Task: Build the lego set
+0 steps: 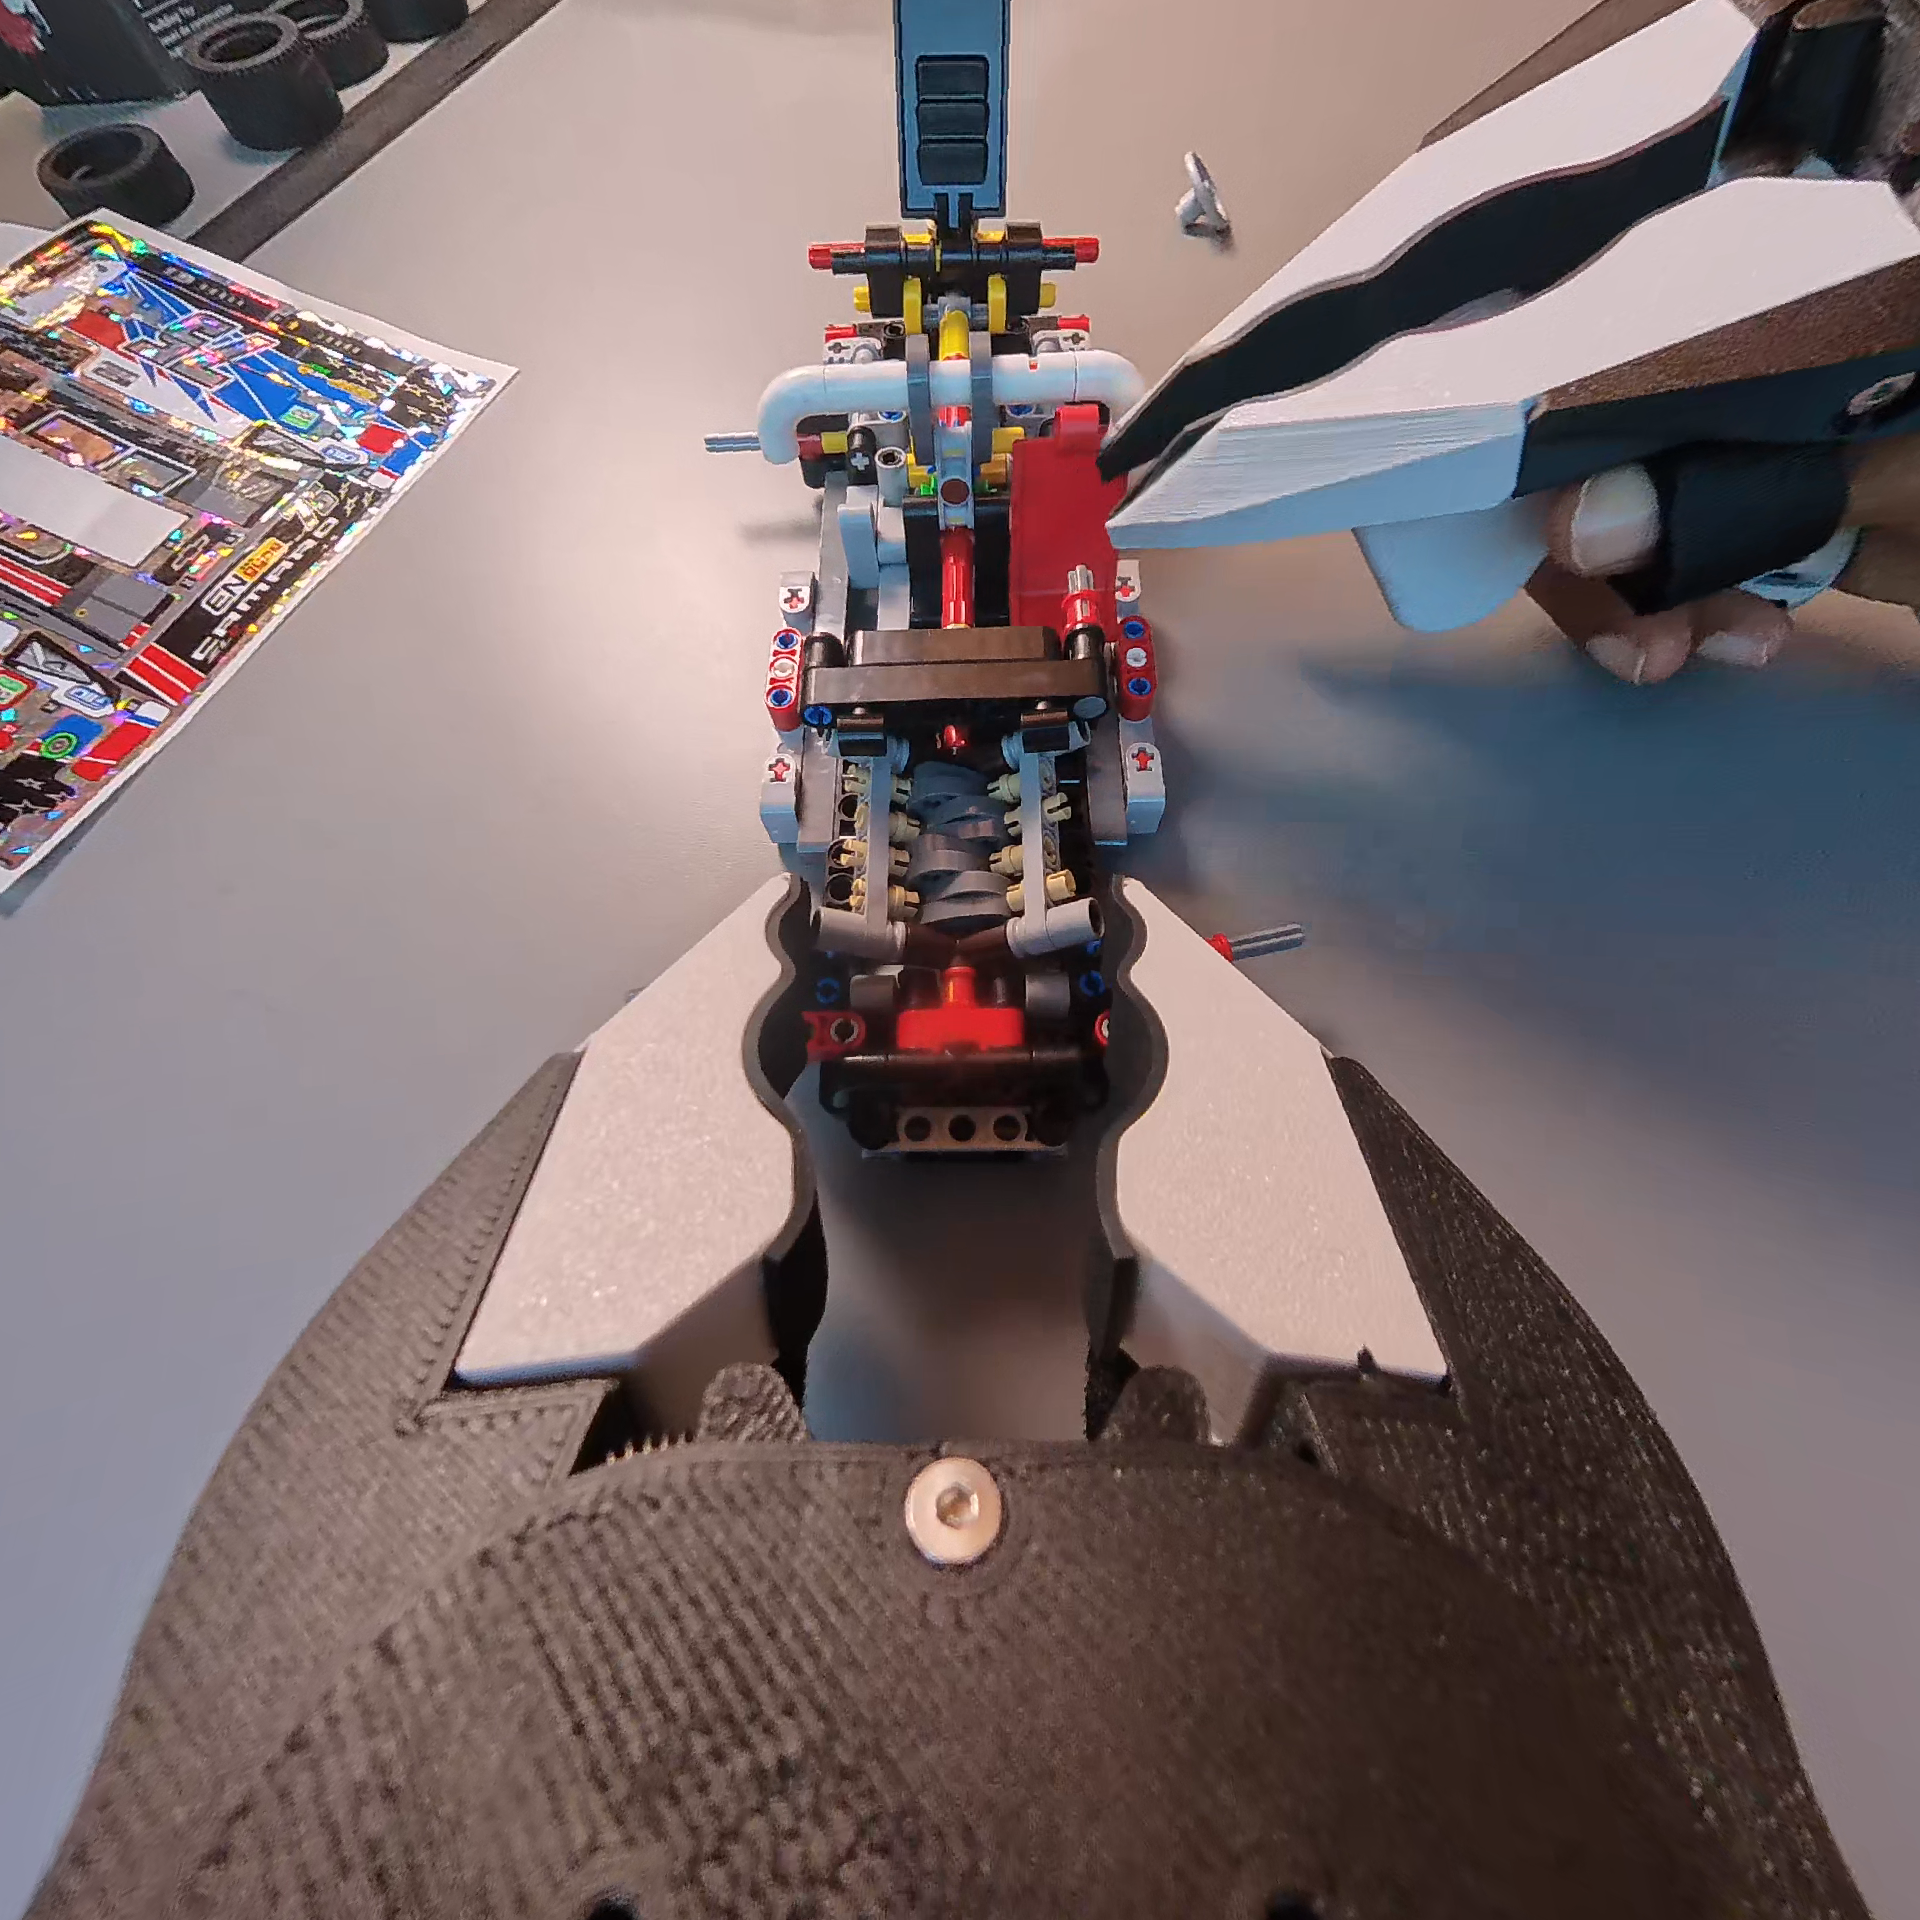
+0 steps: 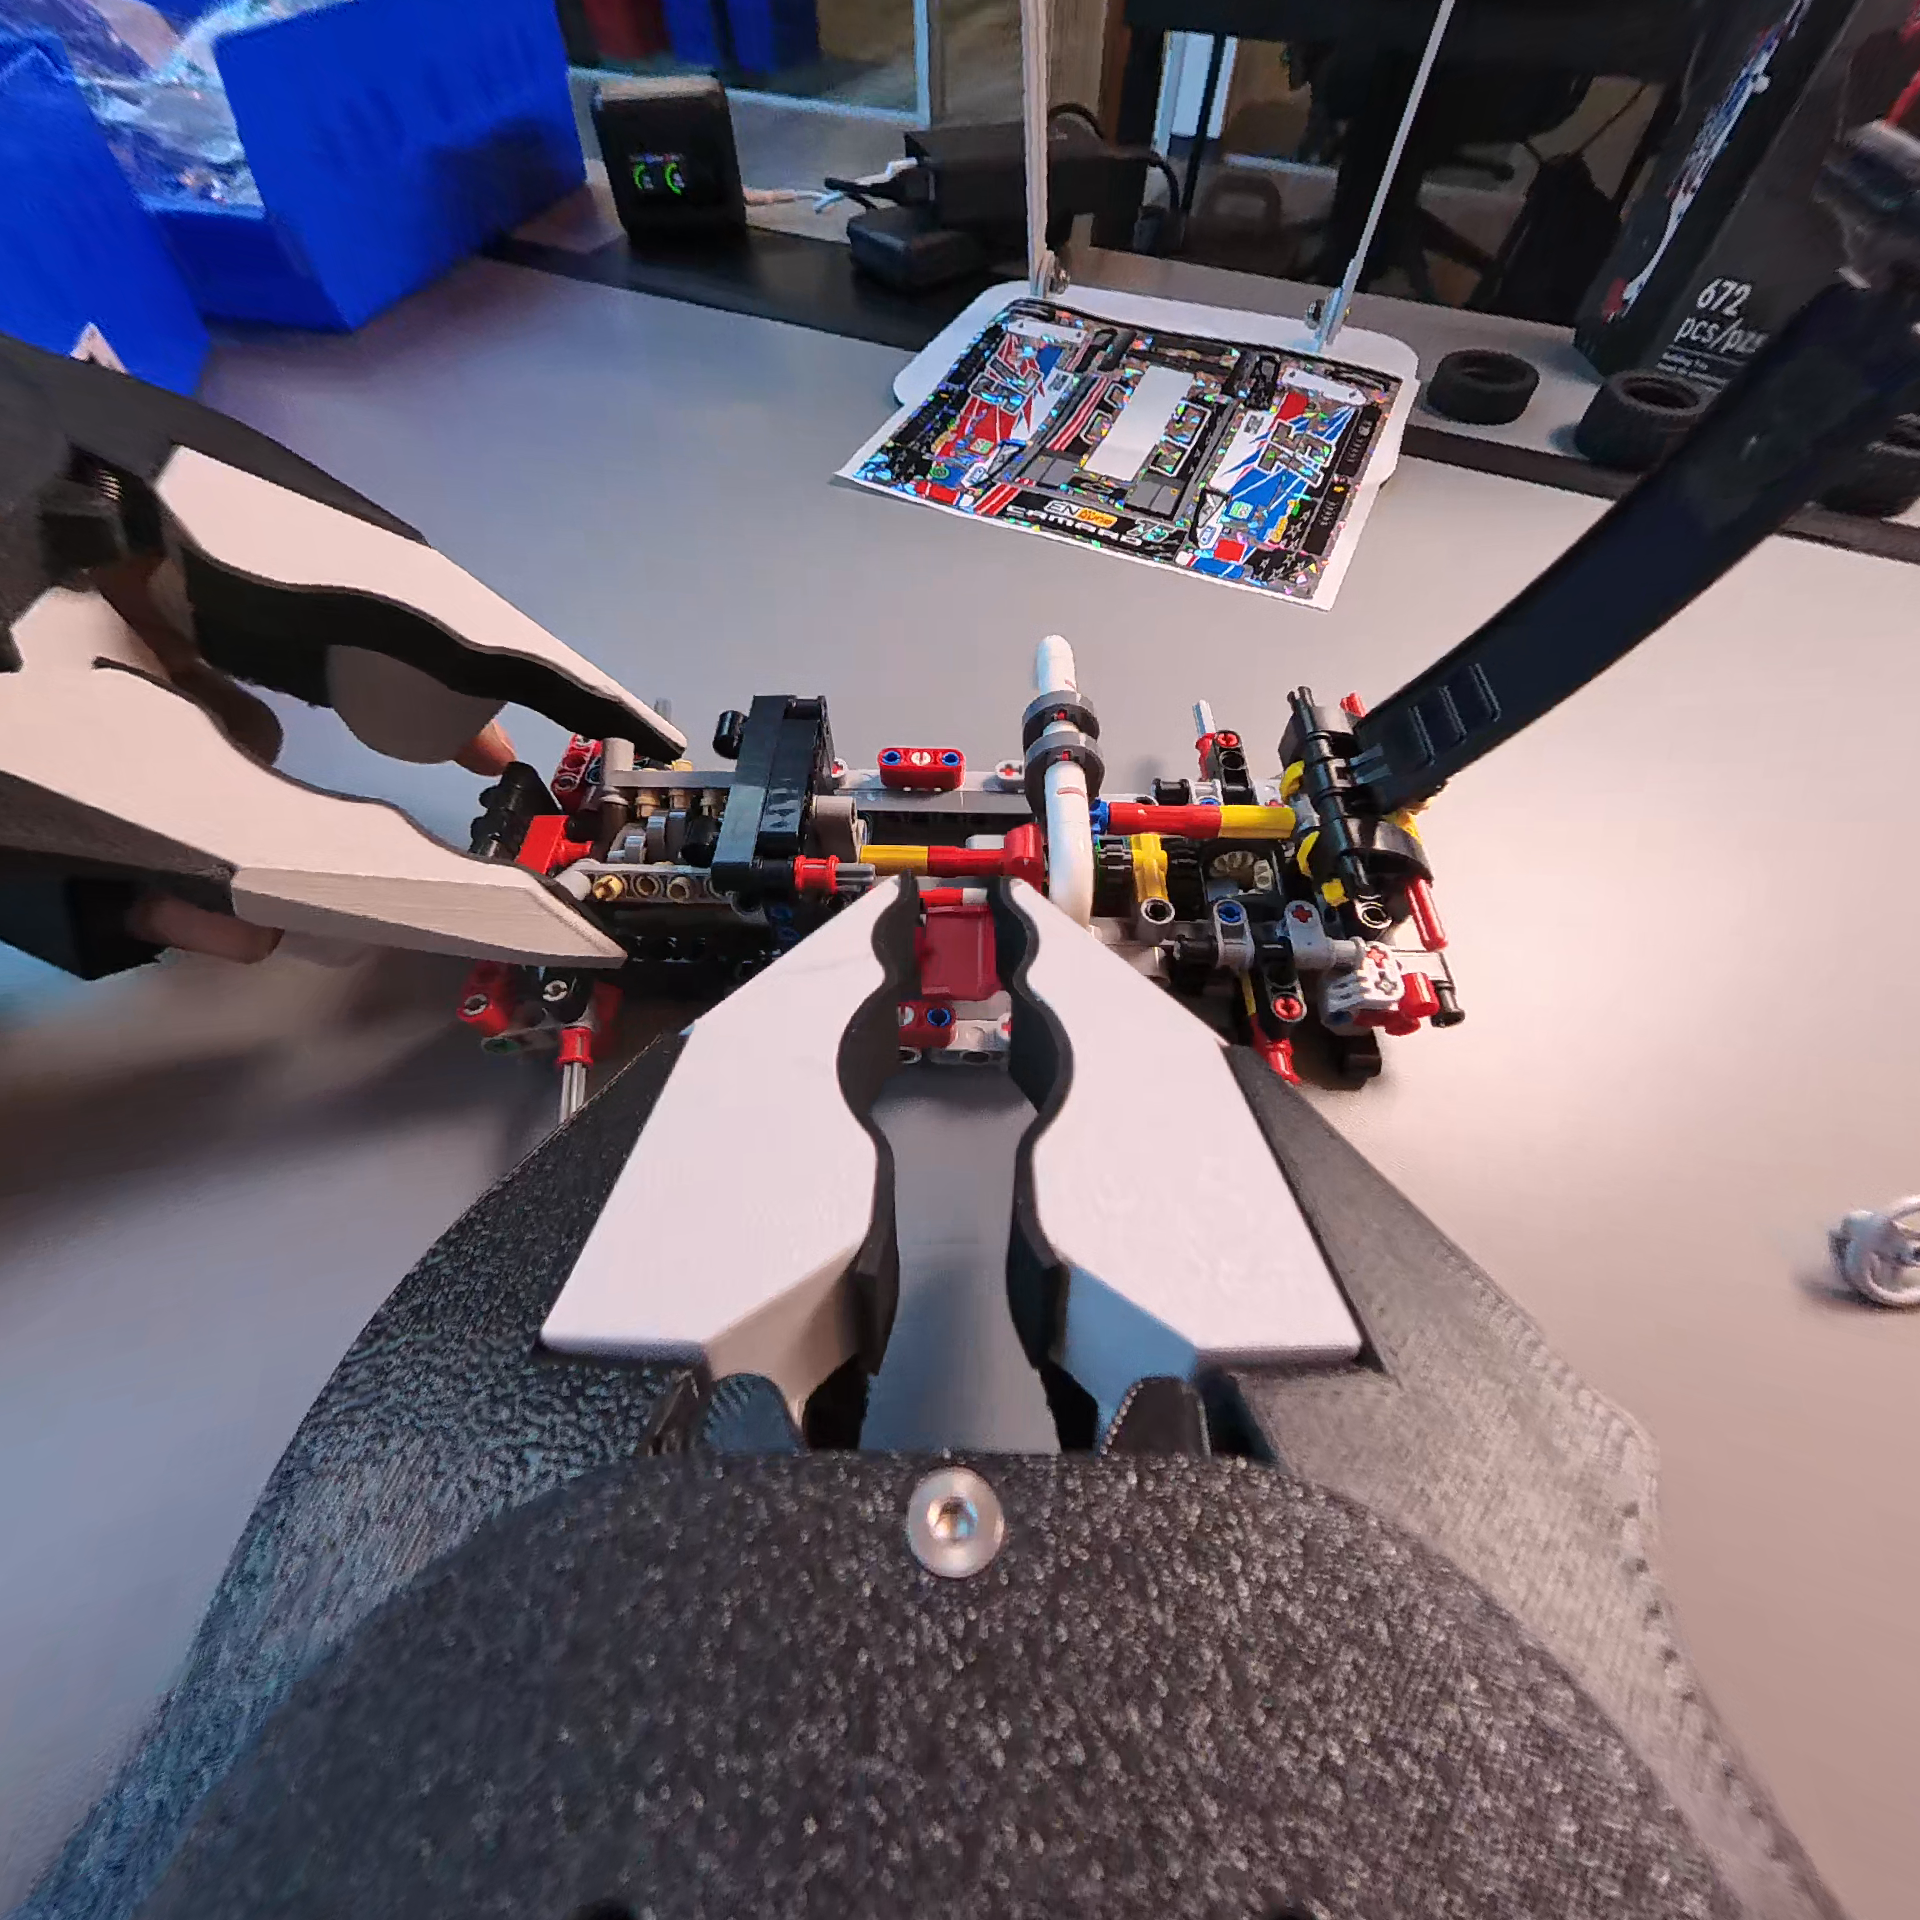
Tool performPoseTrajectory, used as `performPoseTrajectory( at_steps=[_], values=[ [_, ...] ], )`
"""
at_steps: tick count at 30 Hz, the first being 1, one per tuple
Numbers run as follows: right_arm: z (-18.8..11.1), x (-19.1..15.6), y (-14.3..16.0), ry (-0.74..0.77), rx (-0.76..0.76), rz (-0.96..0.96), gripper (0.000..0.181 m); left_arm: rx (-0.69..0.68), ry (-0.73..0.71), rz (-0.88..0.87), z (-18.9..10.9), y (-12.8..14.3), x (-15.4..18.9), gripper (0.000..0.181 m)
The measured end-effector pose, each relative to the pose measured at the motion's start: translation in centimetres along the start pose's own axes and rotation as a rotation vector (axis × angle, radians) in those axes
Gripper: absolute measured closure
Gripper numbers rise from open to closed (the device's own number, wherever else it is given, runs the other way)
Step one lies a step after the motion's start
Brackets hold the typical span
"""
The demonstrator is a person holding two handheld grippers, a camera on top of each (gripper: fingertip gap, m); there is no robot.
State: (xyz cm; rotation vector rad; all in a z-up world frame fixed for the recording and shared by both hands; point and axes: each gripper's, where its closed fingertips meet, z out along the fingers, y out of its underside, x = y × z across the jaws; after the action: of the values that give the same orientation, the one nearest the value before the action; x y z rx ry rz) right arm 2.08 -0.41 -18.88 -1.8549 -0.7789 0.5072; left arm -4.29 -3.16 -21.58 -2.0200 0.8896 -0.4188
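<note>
On a grey table (image 1: pixel 416 623), a holographic sticker sheet (image 1: pixel 177 499) lies beside a half-built lego car chassis (image 1: pixel 951 727). The left gripper (image 1: pixel 951 914) clamps the chassis's rear end. The right gripper (image 2: pixel 956 894) pinches a red panel (image 2: pixel 956 951) on its side.

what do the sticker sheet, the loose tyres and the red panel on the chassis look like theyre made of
Sticker sheet: paper or film with holographic foil, judging by its rainbow glitter. Tyres: matte black, ridged tread, probably rubber. Red panel: smooth, slightly glossy moulded plastic, gripped by the right gripper.
</note>
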Motion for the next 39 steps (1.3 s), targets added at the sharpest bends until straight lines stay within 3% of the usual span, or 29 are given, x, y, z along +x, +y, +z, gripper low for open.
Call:
performPoseTrajectory(
  at_steps=[4,7,11,16,19,24,27,30,34,39],
  values=[
    [-4.0,-1.3,-2.3,-0.148,0.1,-0.024,0.165,0.011,0.001,0.011,0.1,-0.1,-0.3,0.126],
    [-7.4,5.6,-3.6,-0.018,0.098,-0.159,0.166,0.015,0.022,0.038,0.3,-0.2,-0.7,0.126],
    [-7.7,15.7,1.4,-0.018,-0.193,-0.198,0.159,0.03,0.075,0.08,0.9,-0.5,-1.4,0.126],
    [-5.0,19.4,6.4,-0.225,-0.344,-0.193,0.147,0.055,0.121,0.059,1.7,-0.9,-2.2,0.125],
    [-3.9,18.6,6.3,-0.268,-0.367,-0.184,0.136,0.054,0.098,0.075,1.9,-1.0,-2.5,0.125],
    [-3.0,19.1,6.6,-0.133,-0.4,-0.312,0.159,0.08,0.069,0.099,1.6,-1.5,-2.5,0.123],
    [-3.2,18.4,6.5,-0.159,-0.353,-0.364,0.16,0.164,0.074,0.074,0.4,-3.2,-2.1,0.121],
    [-4.9,13.6,3.6,-0.371,-0.127,-0.272,0.16,0.251,0.076,0.057,-1.0,-5.0,-1.4,0.124],
    [-11.2,7.0,-4.6,-0.841,0.285,0.162,0.16,0.362,0.161,0.064,-2.4,-7.4,2.0,0.136],
    [-15.0,3.3,-8.0,-1.157,0.444,0.374,0.16,0.48,0.265,0.098,-3.9,-10.8,6.5,0.16]
  ],
)
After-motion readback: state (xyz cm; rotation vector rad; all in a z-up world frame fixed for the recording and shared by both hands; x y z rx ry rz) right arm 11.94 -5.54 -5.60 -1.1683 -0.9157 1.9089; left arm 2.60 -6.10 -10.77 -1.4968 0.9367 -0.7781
